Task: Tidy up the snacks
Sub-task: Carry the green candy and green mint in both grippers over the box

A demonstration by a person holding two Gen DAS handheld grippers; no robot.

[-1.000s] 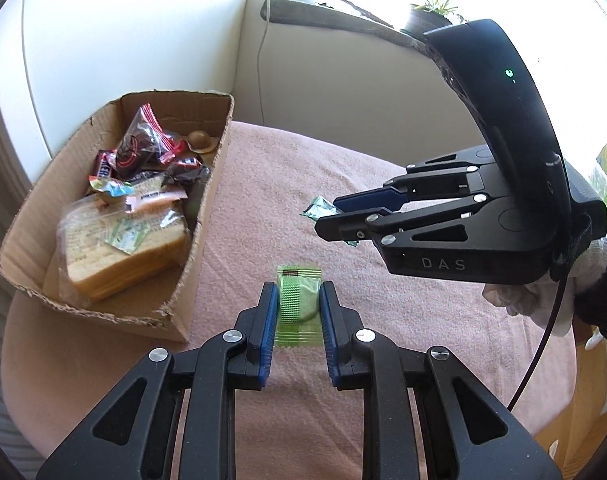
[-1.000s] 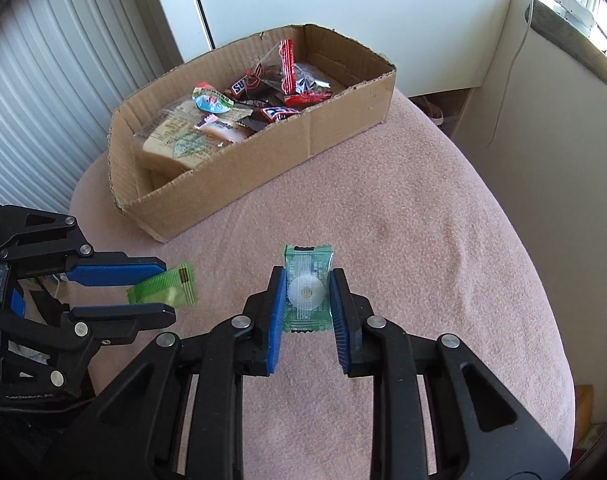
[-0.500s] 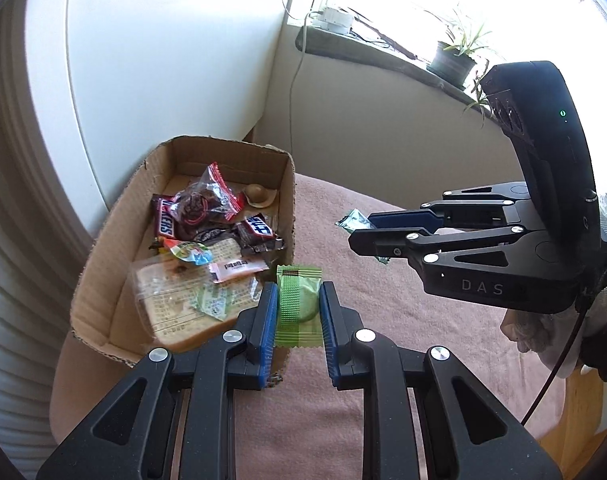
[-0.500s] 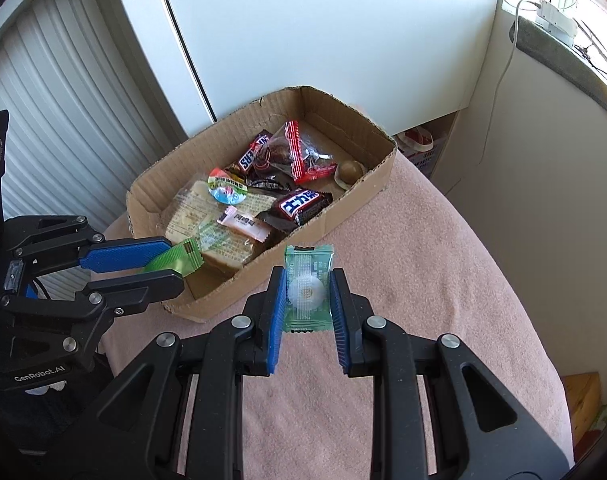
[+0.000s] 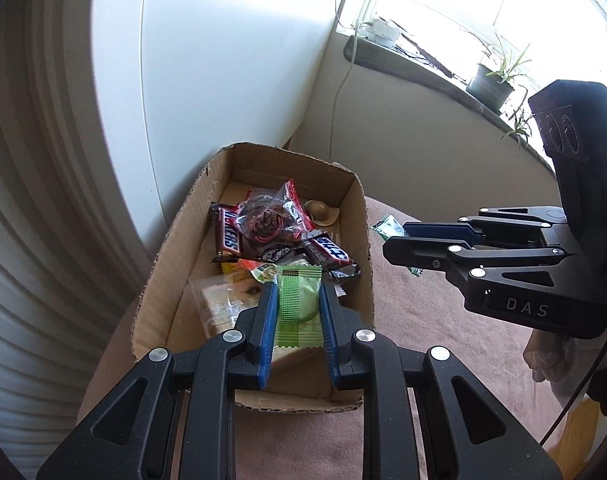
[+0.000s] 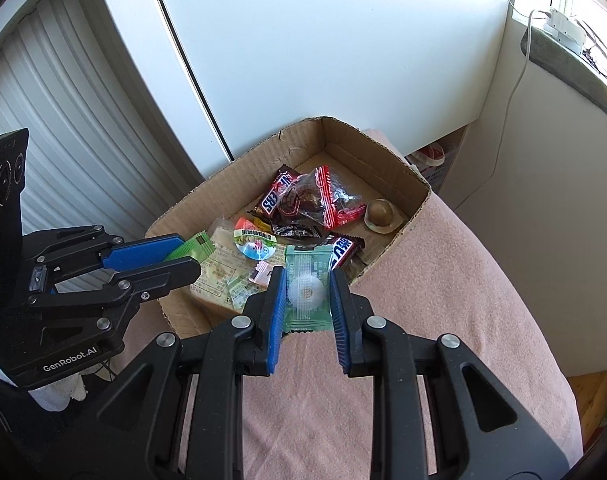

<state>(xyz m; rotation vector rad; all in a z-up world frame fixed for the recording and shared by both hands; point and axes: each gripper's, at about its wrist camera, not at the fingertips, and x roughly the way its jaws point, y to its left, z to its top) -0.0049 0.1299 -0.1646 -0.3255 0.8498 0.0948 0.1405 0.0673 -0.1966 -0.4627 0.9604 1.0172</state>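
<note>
One cardboard box (image 6: pixel 417 196) holds two Snickers bars (image 6: pixel 274 196), one red-edged bag (image 6: pixel 327 200), and bread (image 6: pixel 219 276); above it, both jaws clamp one sachet each: green wafer packet (image 5: pixel 299 304), clear mint packet (image 6: pixel 306 288).

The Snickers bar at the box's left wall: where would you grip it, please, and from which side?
Grip the Snickers bar across its narrow width at the bare near end, coming from above. It lies flat along the box wall, and the red bag overlaps its far end, so I'd avoid that end. Both grippers hold packets now, so one must drop its packet first.
</note>
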